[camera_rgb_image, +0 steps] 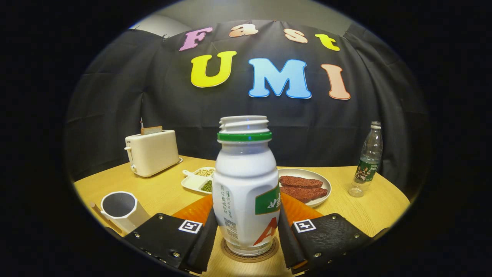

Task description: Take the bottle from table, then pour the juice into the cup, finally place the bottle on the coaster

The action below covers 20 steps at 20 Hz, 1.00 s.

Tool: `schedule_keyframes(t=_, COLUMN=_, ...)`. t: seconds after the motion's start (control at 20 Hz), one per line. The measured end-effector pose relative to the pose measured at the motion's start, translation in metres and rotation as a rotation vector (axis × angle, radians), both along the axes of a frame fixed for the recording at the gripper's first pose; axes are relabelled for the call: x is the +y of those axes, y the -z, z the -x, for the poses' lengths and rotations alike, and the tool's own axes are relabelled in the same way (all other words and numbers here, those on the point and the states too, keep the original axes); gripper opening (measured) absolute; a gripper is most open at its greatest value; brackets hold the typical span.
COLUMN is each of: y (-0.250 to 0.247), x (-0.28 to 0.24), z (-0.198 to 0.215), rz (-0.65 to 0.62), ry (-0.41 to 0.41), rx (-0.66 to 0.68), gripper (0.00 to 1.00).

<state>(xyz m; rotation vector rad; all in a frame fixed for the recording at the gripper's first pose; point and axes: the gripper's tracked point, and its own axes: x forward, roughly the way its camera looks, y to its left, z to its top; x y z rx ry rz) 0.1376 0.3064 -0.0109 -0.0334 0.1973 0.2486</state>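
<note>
So the wooden worktop carries everything here. Back left is a cream toaster with a slice of bread sticking out, and a white plate with two reddish-brown meat slabs sits just behind the bottle on the right. Next to that plate is a divided white dish with beans and green stuff, and a clear water bottle stands well off to the right.

The main thing: the white juice bottle, cap off, green ring at the neck, stands upright right between the fingers, and its base sits on the round coaster. An orange mat peeks out behind it. The white faceted cup is off to the left, just beyond the left finger; I can't tell what's in it.

The tool has both fingers flat against the bottle's sides, so it looks like it's gripping the bottle.

My read is this is the set-down at the end. To do it well: make sure the base is flat and centred on the coaster, then open the fingers evenly and back straight out, so neither pad drags the open bottle over.
</note>
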Motion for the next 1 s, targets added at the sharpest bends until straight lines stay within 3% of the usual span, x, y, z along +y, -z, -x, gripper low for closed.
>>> schedule_keyframes(t=0.4, y=0.008, x=0.002, z=-0.003, rz=-0.006, ry=-0.004, rx=-0.007, gripper=0.72)
schedule_keyframes(t=0.6, y=0.009, x=0.002, z=-0.001, rz=0.003, ry=-0.006, rx=-0.005, gripper=0.76)
schedule_keyframes(t=0.65, y=0.007, x=0.002, z=0.001, rz=0.003, ry=-0.007, rx=-0.004, gripper=0.78)
schedule_keyframes(t=0.7, y=0.003, x=0.000, z=0.004, rz=0.002, ry=-0.004, rx=-0.011, gripper=0.94)
schedule_keyframes(t=0.75, y=-0.003, x=-0.002, z=0.006, rz=0.001, ry=0.006, rx=-0.023, gripper=0.99)
schedule_keyframes(t=1.0, y=-0.040, x=-0.008, z=0.023, rz=-0.024, ry=0.042, rx=-0.051, gripper=0.98)
